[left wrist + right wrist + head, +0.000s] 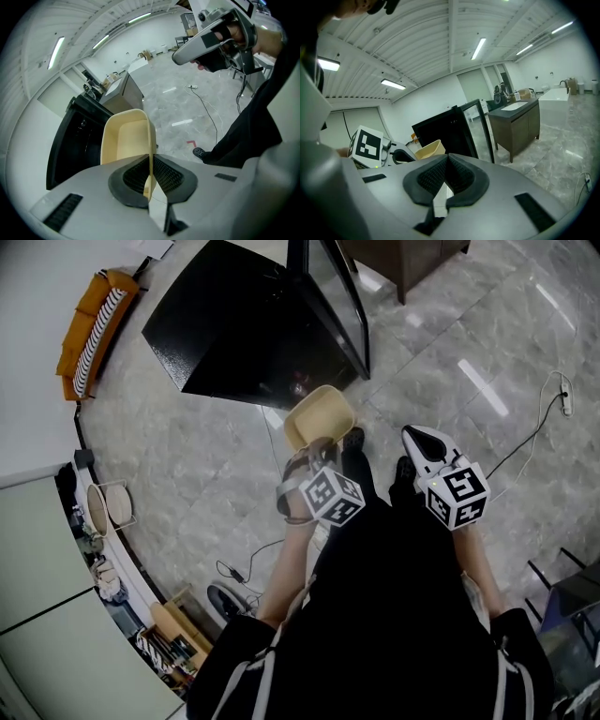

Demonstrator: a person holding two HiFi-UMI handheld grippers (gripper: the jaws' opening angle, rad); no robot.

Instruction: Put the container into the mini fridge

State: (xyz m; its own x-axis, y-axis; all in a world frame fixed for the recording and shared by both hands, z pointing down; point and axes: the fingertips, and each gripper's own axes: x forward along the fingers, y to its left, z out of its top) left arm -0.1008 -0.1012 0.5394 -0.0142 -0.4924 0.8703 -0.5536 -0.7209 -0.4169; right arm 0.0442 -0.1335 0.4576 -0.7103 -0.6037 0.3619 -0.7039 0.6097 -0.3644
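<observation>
A beige open container (319,416) hangs in front of me above the floor. My left gripper (312,452) is shut on its near wall. In the left gripper view that thin wall (151,154) is pinched between the dark pads, and the hollow of the container (125,140) points away. The black mini fridge (248,334) stands just beyond it, its glass door (333,296) swung open. My right gripper (427,444) hovers to the right of the container, shut with nothing in it (447,161). The right gripper view also shows the container (429,149) and the fridge (445,129).
A dark wooden cabinet (520,123) stands right of the fridge. An orange sofa (94,324) lies along the far left wall. A power strip with its cable (562,401) is on the floor at right, another cable (234,568) at left, and shelves (169,634) near my feet.
</observation>
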